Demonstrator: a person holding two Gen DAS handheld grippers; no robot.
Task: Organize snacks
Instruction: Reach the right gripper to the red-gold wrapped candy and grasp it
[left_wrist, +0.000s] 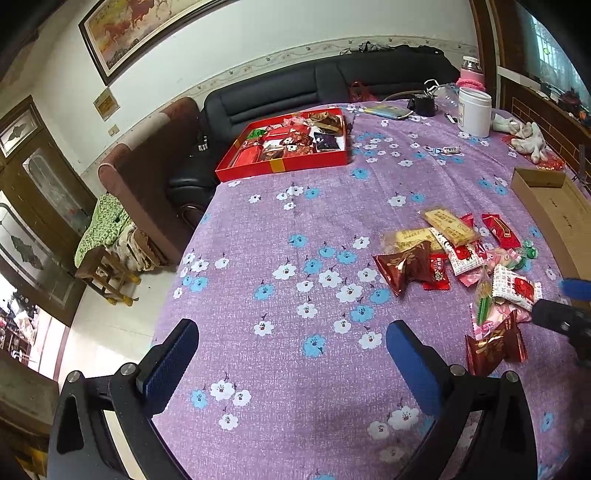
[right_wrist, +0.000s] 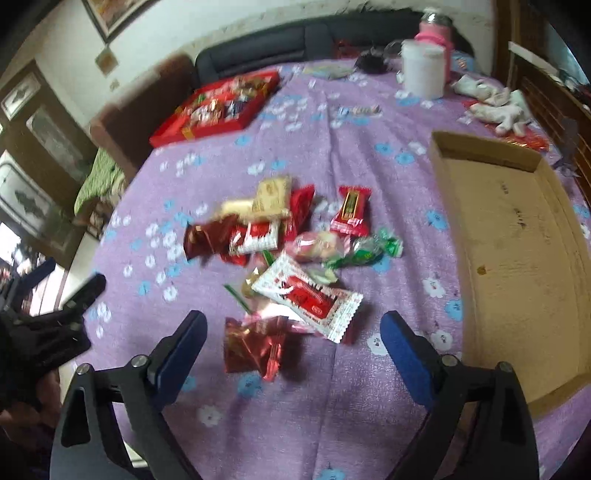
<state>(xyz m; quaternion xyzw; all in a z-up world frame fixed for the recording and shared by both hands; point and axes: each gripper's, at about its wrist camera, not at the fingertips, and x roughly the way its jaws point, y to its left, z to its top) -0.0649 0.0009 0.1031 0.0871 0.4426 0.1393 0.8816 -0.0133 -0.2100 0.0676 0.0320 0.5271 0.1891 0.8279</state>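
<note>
The snacks (right_wrist: 295, 243) lie heaped beside the cardboard tray (right_wrist: 517, 236), in crinkled red, white and green wrappers. A dark red foil packet (right_wrist: 255, 347) sits between the right tool's (right_wrist: 293, 332) parted pads, untouched. The left tool (left_wrist: 291, 343) gapes wide, holding nothing.

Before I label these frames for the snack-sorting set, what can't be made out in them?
- Right wrist view: motion blur smears the print on the snack pile and the contents of the red box.
- Right wrist view: the cardboard tray runs off the right edge.
- Left wrist view: the right gripper is cut by the edge, its fingers mostly unseen.
- Left wrist view: the red box's contents are too small to tell apart.
</note>
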